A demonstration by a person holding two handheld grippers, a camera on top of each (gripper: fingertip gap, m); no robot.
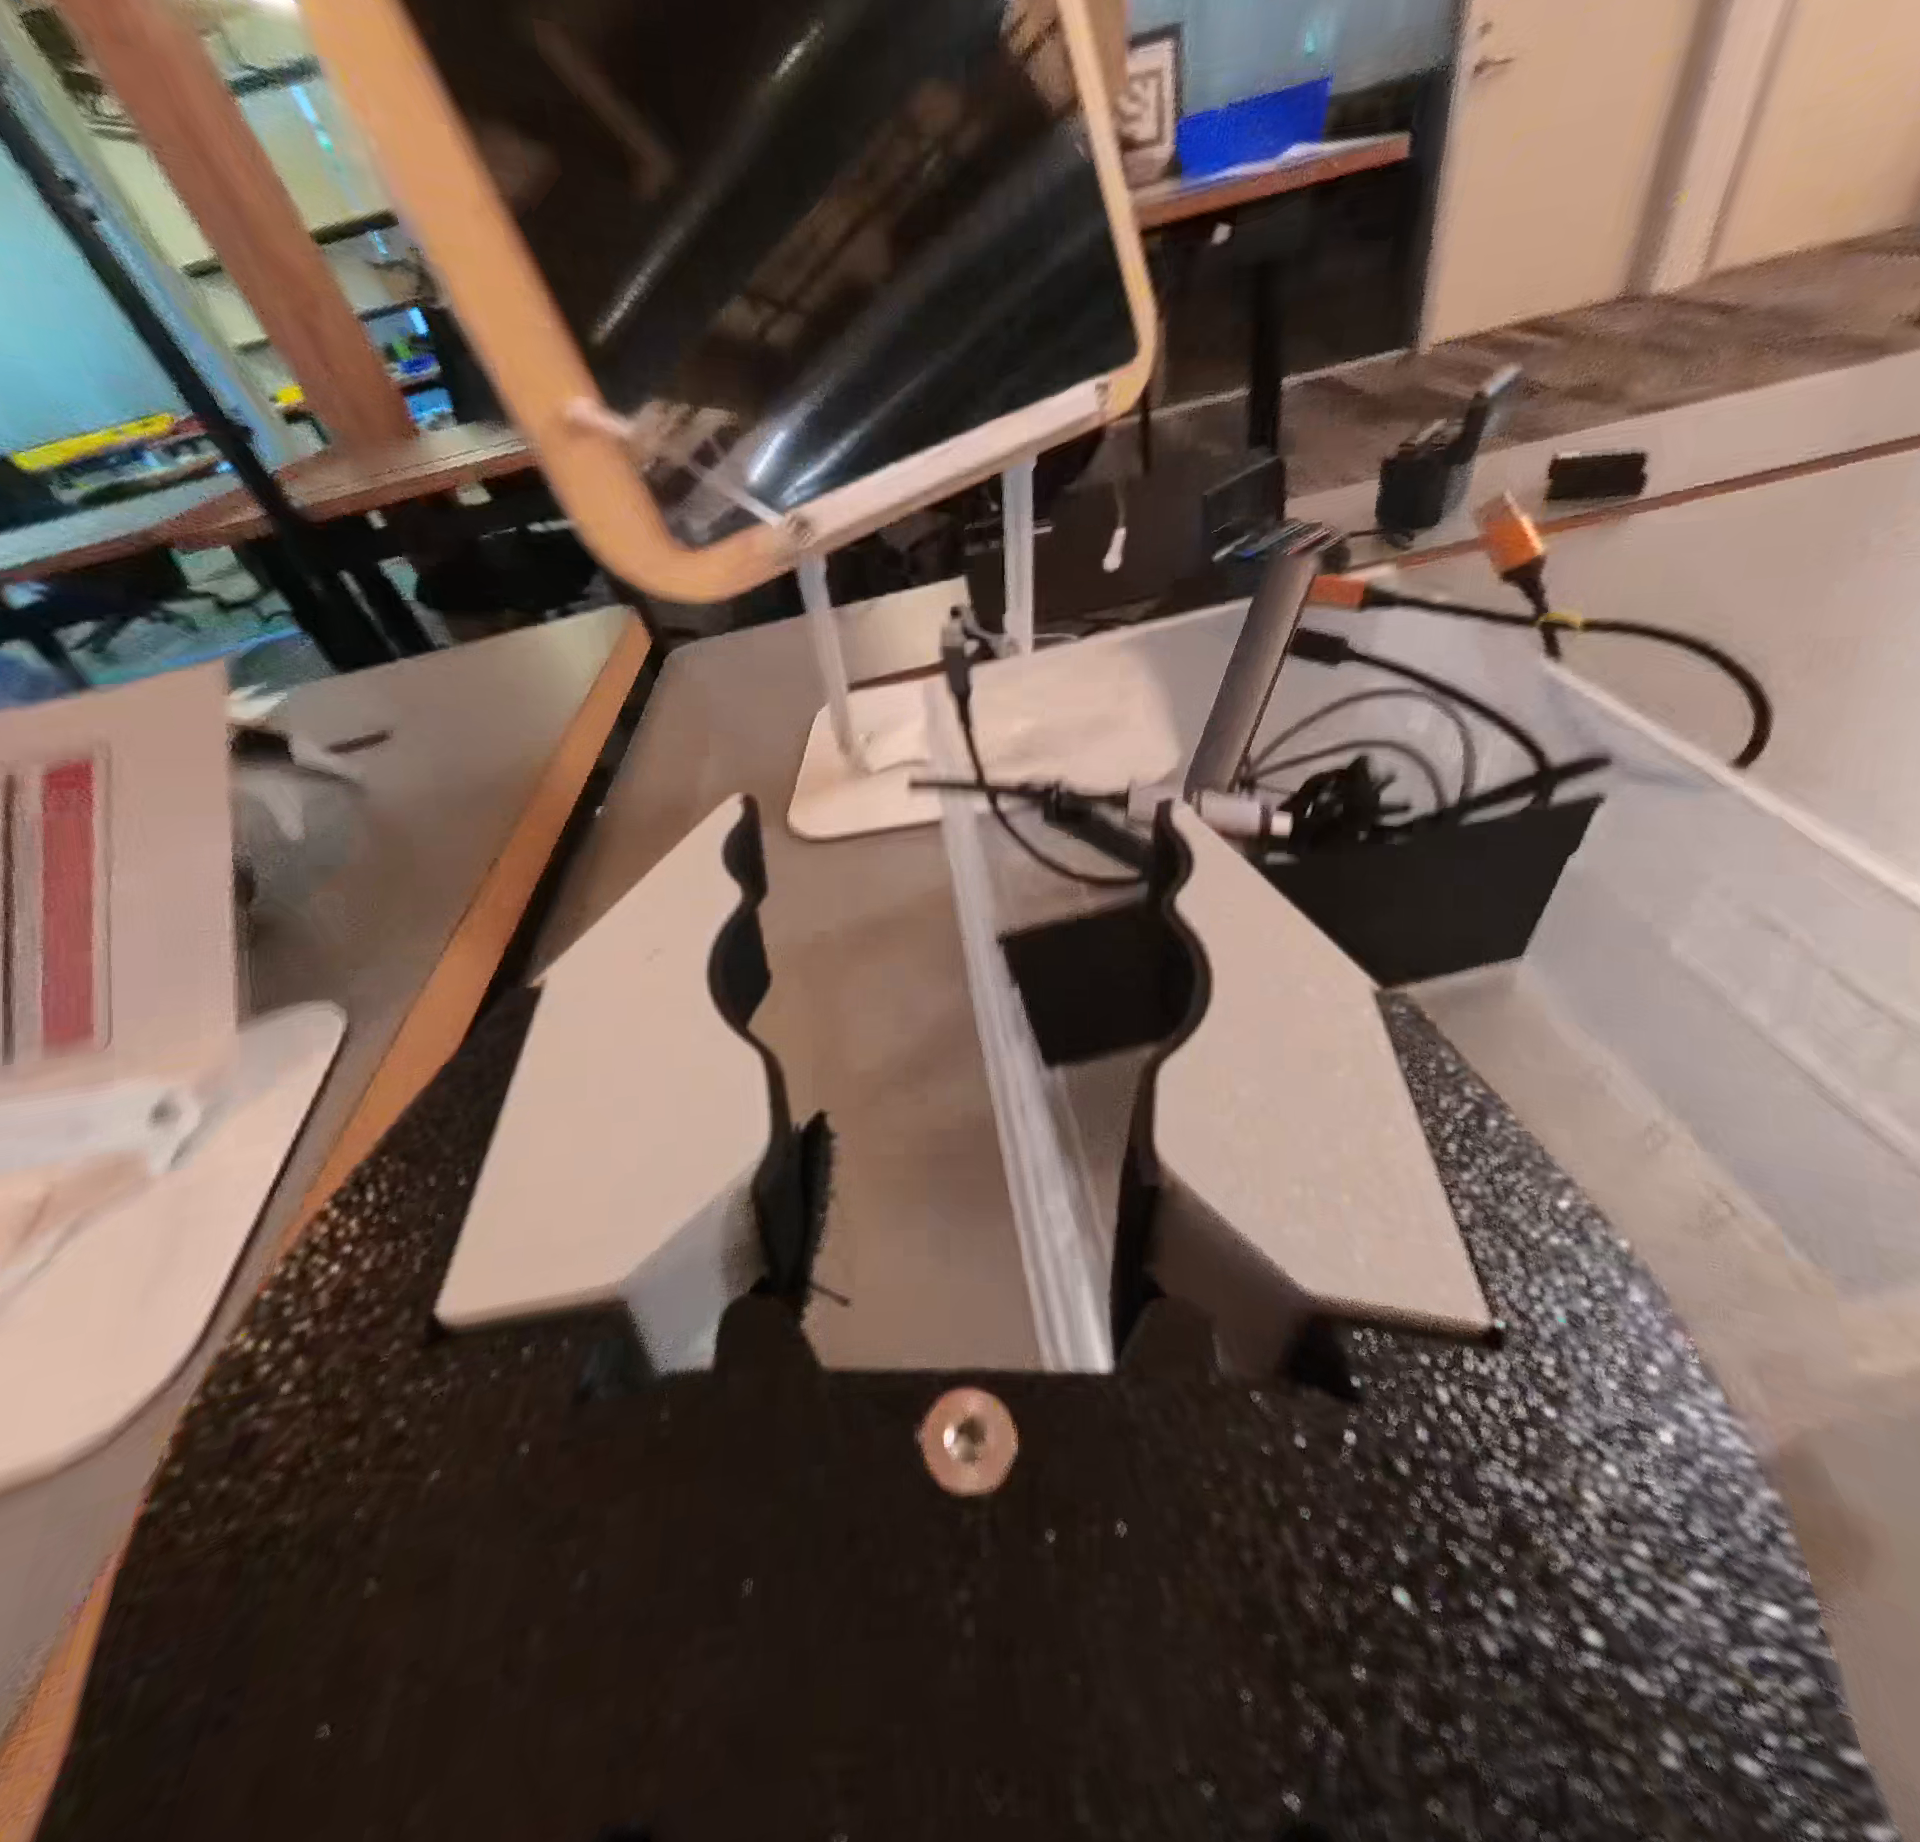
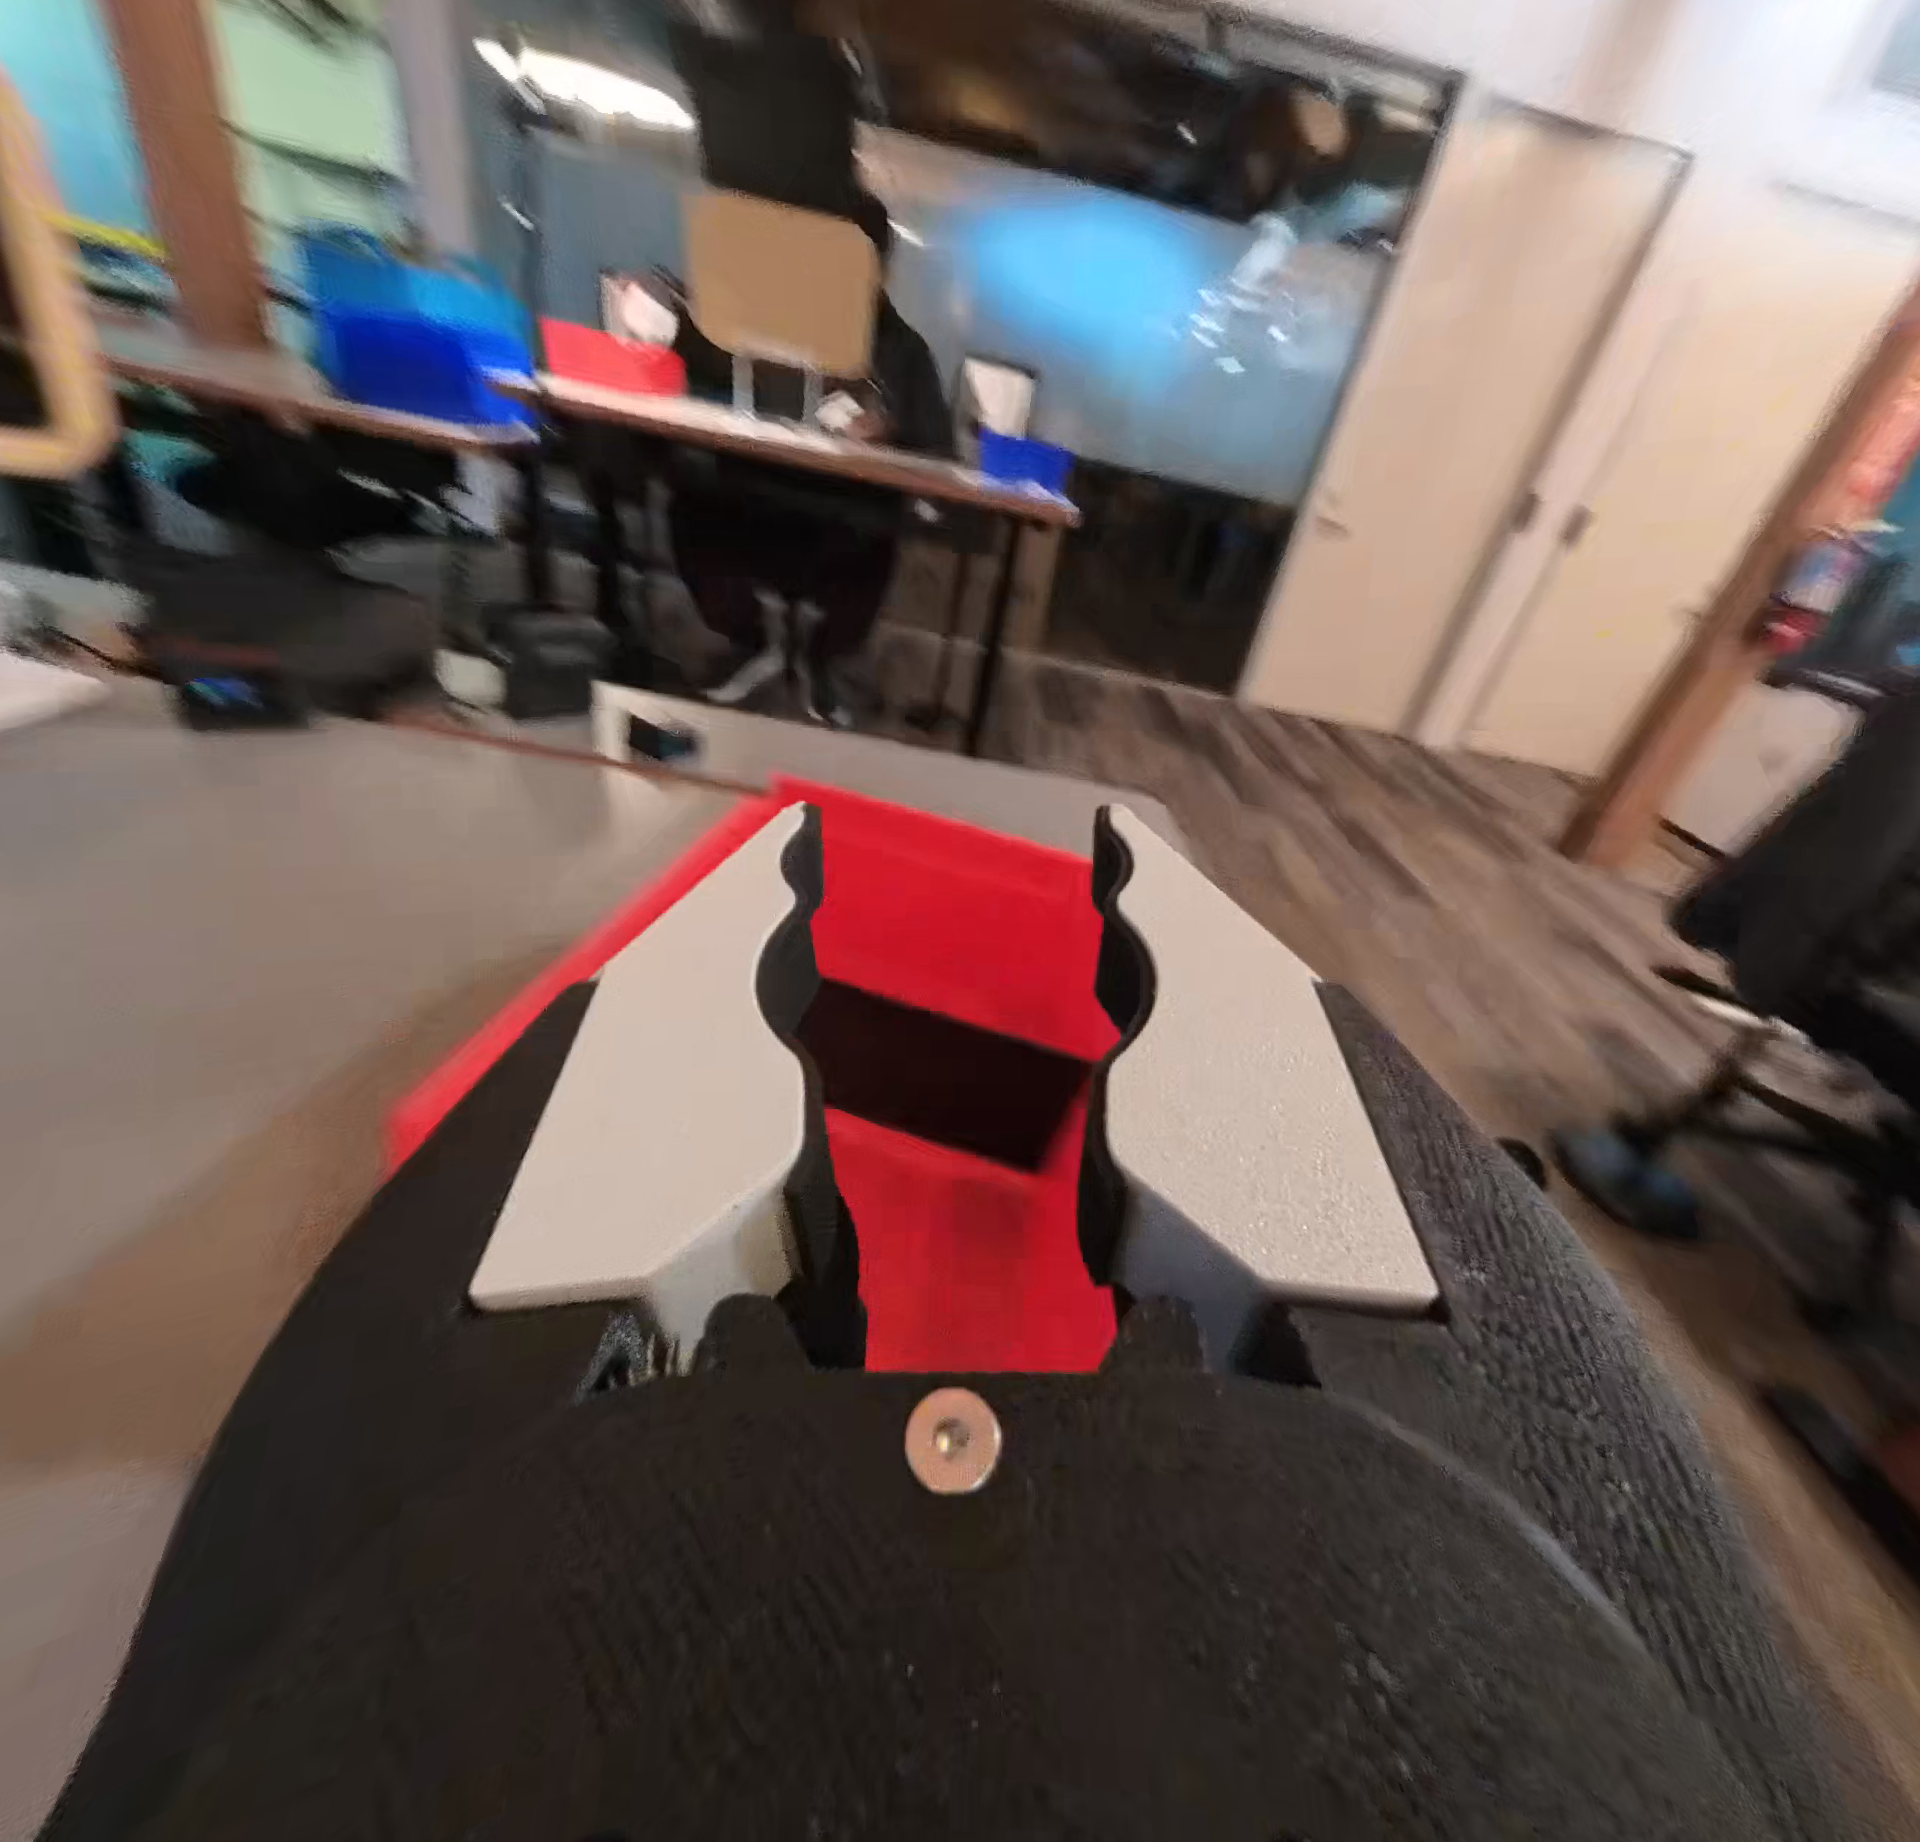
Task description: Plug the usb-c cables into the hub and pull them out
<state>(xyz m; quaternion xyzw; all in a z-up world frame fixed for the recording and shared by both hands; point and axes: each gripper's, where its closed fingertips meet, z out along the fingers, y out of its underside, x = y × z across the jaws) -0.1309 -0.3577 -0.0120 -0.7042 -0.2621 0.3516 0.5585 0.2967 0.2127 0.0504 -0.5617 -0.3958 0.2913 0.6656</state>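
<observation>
Left tool [image 1: 961,836] up close, its two grey fingers [image 1: 634,1054] spread apart with nothing between them, hovering over the grey table [image 1: 862,961]. Between the tips runs the rim of a clear plastic bin [image 1: 1023,1117], and the tool straddles that wall. Just past the right fingertip, inside the bin, a black box [image 1: 1455,888] sits, and a tangle of dark cables [image 1: 1382,753] spills over and behind it. A grey bar, likely the hub [image 1: 1247,670], leans upright out of that tangle, though the blur hides any ports. Farther right, two cable ends with orange plugs [image 1: 1512,535] lie near the bin's far edge, apart from the grey bar. Left of the bin, a white stand [image 1: 862,774] carries a tilted wood-framed dark screen [image 1: 748,234] overhead.

Over to the right tool [image 2: 956,847]: fingers [image 2: 665,1086] parted as well, holding nothing, poised over a red tray [image 2: 935,899] at the table's edge [image 2: 260,909]. A dark rectangular recess [image 2: 935,1075] shows in the tray between the fingers. Beyond, heavily blurred, desks with blue bins [image 2: 416,338] and a person [image 2: 790,234] seated behind them.
</observation>
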